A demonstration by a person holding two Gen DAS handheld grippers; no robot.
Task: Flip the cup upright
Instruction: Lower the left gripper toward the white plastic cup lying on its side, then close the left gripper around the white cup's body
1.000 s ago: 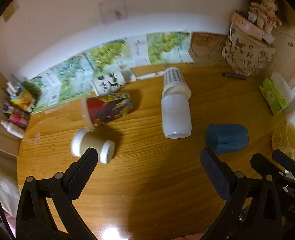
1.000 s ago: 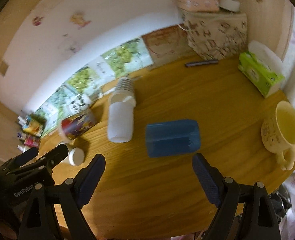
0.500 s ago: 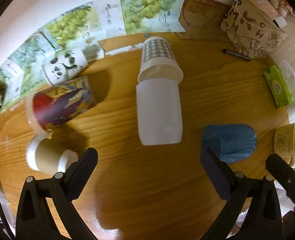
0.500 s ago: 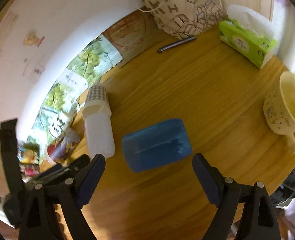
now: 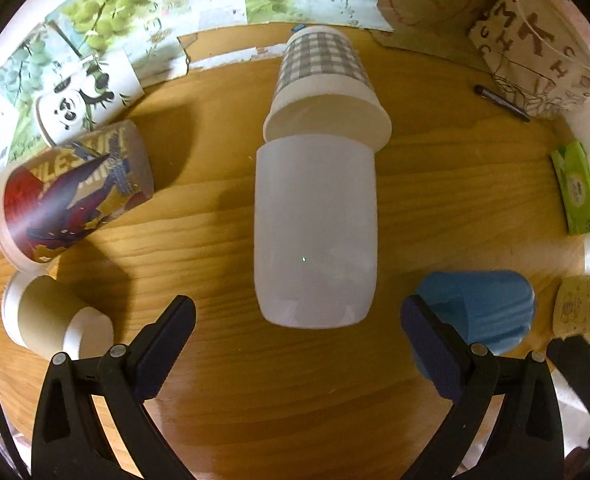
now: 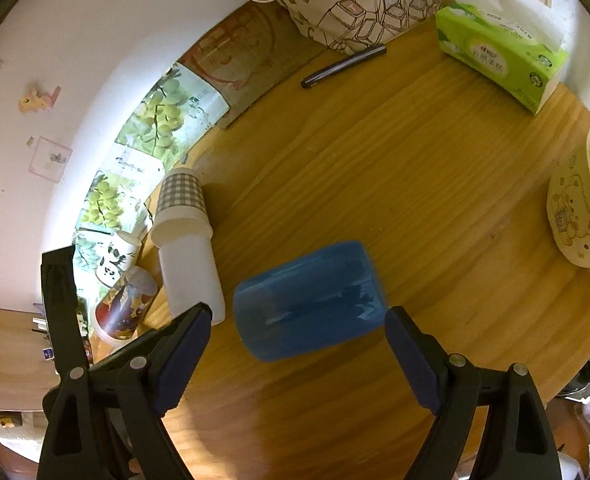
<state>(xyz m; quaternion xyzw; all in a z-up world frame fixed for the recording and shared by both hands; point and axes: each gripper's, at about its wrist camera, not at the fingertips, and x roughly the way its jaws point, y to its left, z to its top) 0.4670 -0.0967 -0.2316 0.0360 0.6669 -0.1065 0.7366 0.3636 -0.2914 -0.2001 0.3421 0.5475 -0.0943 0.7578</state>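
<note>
On the wooden bench (image 5: 435,184) several cups lie on their sides. The left gripper (image 5: 295,332) hovers with its fingers spread wide and empty, the frosted white cup (image 5: 315,232) lying just ahead at 12 o'clock, its mouth against a checked cup (image 5: 323,64). The right gripper (image 6: 295,344) also has fingers wide apart, holding nothing, with the blue cup (image 6: 311,300) lying on its side between and just beyond the fingertips. A picture-printed cup (image 5: 71,196) lies at 10 o'clock of the left gripper. A yellow mug (image 6: 579,216) sits at 2 o'clock of the right gripper.

Both wrist views close above table (image 5: 435,184), angled down — sharing blue cup (image 6: 309,306)
</note>
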